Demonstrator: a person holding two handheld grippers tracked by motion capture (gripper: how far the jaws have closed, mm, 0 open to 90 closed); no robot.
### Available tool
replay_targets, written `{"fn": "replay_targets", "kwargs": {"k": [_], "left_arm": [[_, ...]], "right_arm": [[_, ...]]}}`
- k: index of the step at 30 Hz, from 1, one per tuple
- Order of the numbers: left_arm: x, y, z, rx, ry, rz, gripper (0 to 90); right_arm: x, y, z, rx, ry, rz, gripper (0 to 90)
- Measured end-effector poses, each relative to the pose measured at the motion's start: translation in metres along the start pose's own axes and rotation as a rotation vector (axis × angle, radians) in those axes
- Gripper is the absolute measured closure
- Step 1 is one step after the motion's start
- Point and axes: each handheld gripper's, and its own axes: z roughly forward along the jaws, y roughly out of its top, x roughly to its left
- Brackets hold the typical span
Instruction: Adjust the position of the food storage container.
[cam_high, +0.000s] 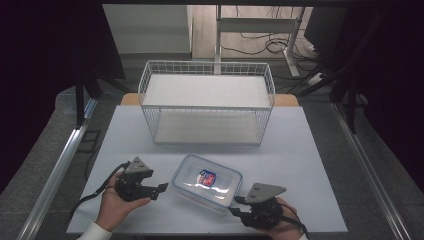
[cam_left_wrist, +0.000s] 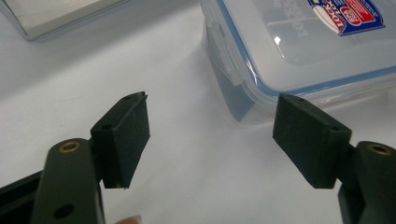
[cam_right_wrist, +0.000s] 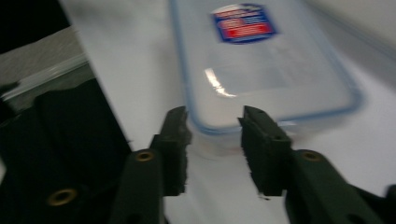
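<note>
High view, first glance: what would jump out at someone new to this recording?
The clear plastic food container with a blue-edged lid and a red-and-blue label lies at the near middle of the white table, flanked by the left gripper and right gripper, both open. Behind it stands a white two-tier wire rack, both shelves bare.

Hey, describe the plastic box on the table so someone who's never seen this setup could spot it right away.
Start at the white table and find the white wire basket at its far side. Nearer the person, between the left hand-held gripper and the right hand-held gripper, lies the clear container. Its blue-rimmed snap lid with a red-and-blue label sets it apart.
</note>
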Motion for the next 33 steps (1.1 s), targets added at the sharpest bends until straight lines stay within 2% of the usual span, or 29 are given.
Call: {"fn": "replay_targets", "kwargs": {"k": [1, 2, 5, 6, 13, 15, 16, 18, 20, 23, 24, 25, 28, 33], "left_arm": [[0.0, 0.0, 0.0, 0.0, 0.0, 0.0, 26.3], [0.0, 0.0, 0.0, 0.001, -0.004, 0.0, 26.3], [0.0, 0.0, 0.0, -0.001, -0.009, 0.001, 26.0], [0.0, 0.0, -0.001, 0.004, -0.008, 0.008, 25.9], [-0.001, -0.001, 0.002, 0.013, -0.012, 0.012, 25.8], [-0.001, -0.001, 0.003, 0.015, -0.012, 0.014, 25.8], [-0.001, -0.001, 0.003, 0.017, -0.011, 0.014, 25.9], [-0.001, -0.001, 0.003, 0.016, -0.011, 0.013, 25.9], [-0.002, -0.001, 0.003, 0.016, -0.008, 0.01, 25.9], [-0.002, -0.001, 0.003, 0.008, -0.013, 0.001, 25.9], [-0.002, -0.001, 0.003, 0.009, -0.011, 0.002, 25.9], [-0.002, -0.001, 0.003, 0.009, -0.011, 0.002, 25.9], [-0.001, -0.001, 0.003, 0.012, -0.001, 0.009, 25.9], [0.0, 0.0, 0.003, 0.008, 0.005, 0.0, 25.9]], "right_arm": [[0.0, 0.0, 0.0, 0.0, 0.0, 0.0, 67.4], [0.003, 0.001, 0.004, 0.014, 0.014, -0.009, 71.3], [0.012, 0.005, 0.024, 0.071, 0.059, -0.045, 82.1], [0.015, 0.007, 0.035, 0.104, 0.067, -0.074, 87.0], [0.023, 0.009, 0.059, 0.164, 0.104, -0.12, 89.0], [0.023, 0.009, 0.063, 0.179, 0.099, -0.125, 89.0], [0.02, 0.009, 0.066, 0.191, 0.083, -0.124, 89.2], [0.017, 0.008, 0.065, 0.185, 0.085, -0.116, 89.2], [0.017, 0.008, 0.064, 0.187, 0.072, -0.134, 89.2], [0.014, 0.007, 0.063, 0.197, 0.033, -0.149, 89.2], [0.012, 0.007, 0.063, 0.204, 0.006, -0.158, 89.2], [0.012, 0.007, 0.063, 0.204, 0.006, -0.158, 89.2], [0.0, 0.004, 0.062, 0.206, -0.022, -0.133, 89.2], [-0.011, 0.003, 0.061, 0.199, -0.045, -0.116, 89.2]]}}
